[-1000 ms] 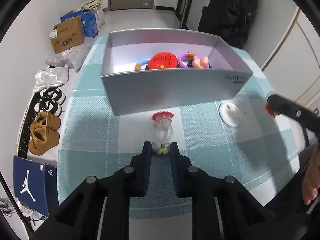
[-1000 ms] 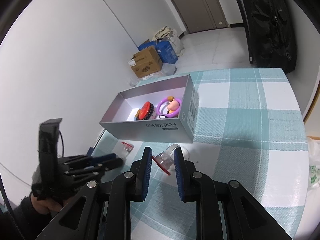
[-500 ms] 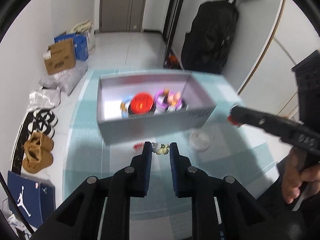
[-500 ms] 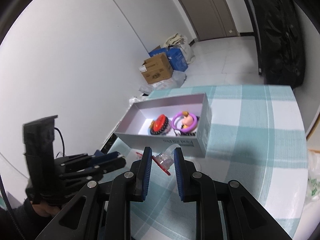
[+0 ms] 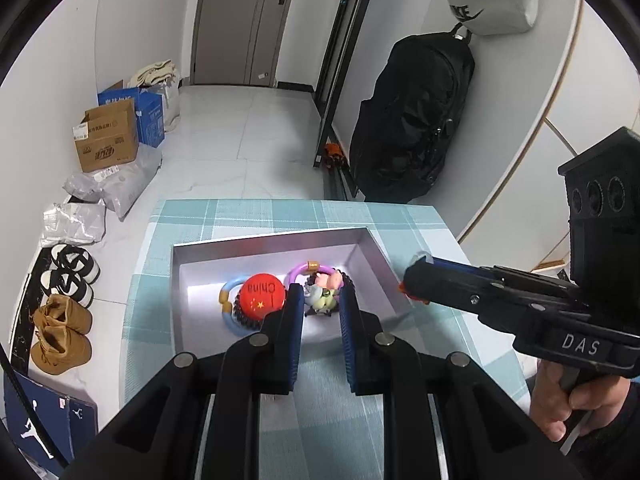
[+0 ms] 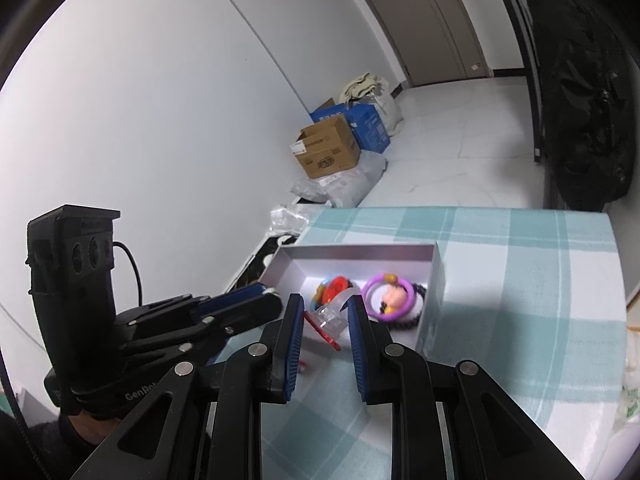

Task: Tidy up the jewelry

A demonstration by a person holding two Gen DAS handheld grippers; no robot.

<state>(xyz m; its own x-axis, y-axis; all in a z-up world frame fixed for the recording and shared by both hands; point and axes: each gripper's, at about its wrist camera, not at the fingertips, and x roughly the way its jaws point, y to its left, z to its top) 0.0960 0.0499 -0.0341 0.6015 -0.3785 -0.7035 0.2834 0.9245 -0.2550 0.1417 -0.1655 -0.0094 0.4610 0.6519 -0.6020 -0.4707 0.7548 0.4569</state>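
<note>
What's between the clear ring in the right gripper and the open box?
Nothing visible blocks it. The right gripper, shut on the clear ring, hangs at the grey box, which is open-topped. Inside already lie a red badge and a purple bracelet; the left gripper hovers alongside.

Hallway clutter along the wall

A black backpack (image 5: 412,120) hangs by the door (image 5: 244,20); cardboard box (image 5: 106,140), blue box (image 5: 150,118), tan boots (image 5: 60,334) and striped sandals (image 5: 70,276) sit on the floor.
</note>
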